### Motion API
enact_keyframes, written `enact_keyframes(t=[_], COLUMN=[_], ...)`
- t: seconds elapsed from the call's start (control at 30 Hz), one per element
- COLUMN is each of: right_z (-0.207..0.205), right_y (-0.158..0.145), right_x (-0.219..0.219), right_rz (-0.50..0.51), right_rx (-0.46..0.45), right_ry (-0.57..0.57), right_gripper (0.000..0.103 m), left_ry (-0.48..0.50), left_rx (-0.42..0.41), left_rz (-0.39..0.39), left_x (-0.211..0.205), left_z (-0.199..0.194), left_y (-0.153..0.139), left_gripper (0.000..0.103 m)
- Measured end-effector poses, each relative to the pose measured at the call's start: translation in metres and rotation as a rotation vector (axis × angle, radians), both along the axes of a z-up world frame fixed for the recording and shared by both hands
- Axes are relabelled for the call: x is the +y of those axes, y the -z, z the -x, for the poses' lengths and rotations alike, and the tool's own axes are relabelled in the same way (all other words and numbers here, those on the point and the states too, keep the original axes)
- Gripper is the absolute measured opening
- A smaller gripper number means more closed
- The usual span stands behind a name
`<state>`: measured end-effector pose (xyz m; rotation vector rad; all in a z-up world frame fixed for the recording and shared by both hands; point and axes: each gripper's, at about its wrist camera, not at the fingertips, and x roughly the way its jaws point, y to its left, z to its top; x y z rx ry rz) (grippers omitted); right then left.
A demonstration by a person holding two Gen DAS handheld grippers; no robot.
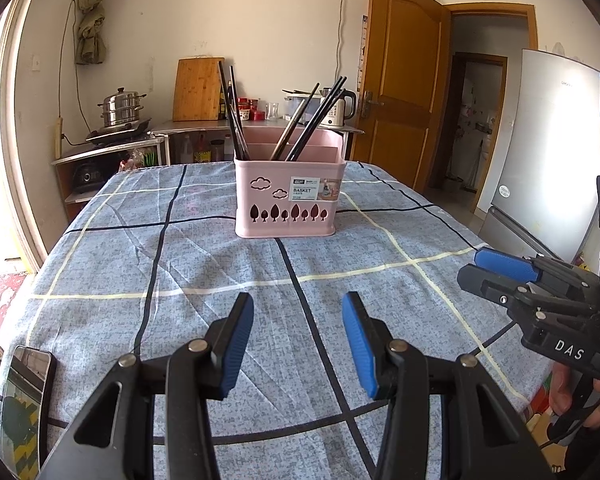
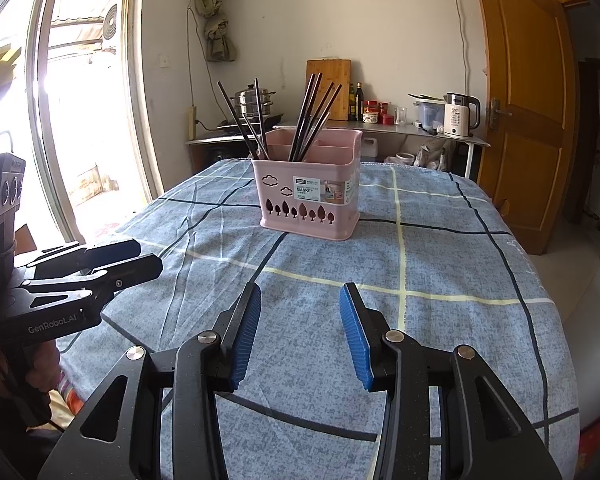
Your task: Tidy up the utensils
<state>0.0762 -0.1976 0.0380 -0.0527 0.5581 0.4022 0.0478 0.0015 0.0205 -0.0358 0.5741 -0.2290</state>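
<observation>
**Both grippers wait short of the utensil basket**

At the near left edge of the table (image 1: pixel 100 280) a phone (image 1: pixel 26 400) lies flat on the blue checked cloth, well apart from everything else. The left gripper (image 1: pixel 298 344) hangs low over the near part of the cloth with its 2 blue-padded fingers spread apart and nothing between them, aimed at the far middle of the table. To its right the right gripper (image 2: pixel 300 332) sits in much the same pose, fingers likewise spread and empty; seen from the left wrist camera it pokes in from the right edge, level with its partner.

The pink basket (image 1: pixel 290 196) stands upright at the far middle, straight ahead of both tools and well apart from them. It is split into compartments, and dark chopsticks (image 1: pixel 232 120) lean in 2 bunches: 1 bunch in the left compartment, tilting left, and another bunch (image 1: pixel 312 120) nearer the middle, fanning right. The rightmost section looks empty, though its floor is hidden.

No loose utensil shows on the cloth, so the sorting is probably either about to start from the basket or already finished. The spread, level pose of both tools suits a resting or ready stance rather than a reach.
</observation>
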Motion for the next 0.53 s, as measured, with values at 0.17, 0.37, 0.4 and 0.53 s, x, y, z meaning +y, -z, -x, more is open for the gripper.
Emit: enact_keyframes(t=[0.17, 0.37, 0.4, 0.53], right_z=[0.0, -0.0006, -0.0006, -0.0006], right_y=[0.0004, 0.0006, 0.0006, 0.0005], right_x=[0.0001, -0.0002, -0.0003, -0.0004], right_rz=[0.001, 0.001, 0.001, 0.001], right_rx=[-0.001, 0.0, 0.001, 0.0], right_ry=[-0.001, 0.0, 0.0, 0.0], right_gripper=[0.042, 0.042, 0.042, 0.042], left_ry=[0.007, 0.008, 0.01, 0.008], left_rx=[0.003, 0.002, 0.0, -0.001], left_rz=[0.004, 0.006, 0.009, 0.008], left_x=[-0.0011, -0.0015, -0.0014, -0.0024], left_z=[-0.0005, -0.0014, -0.0012, -0.0023], left_y=[0.0011, 0.0017, 0.0018, 0.0024], left_gripper=[0.048, 0.048, 0.048, 0.048])
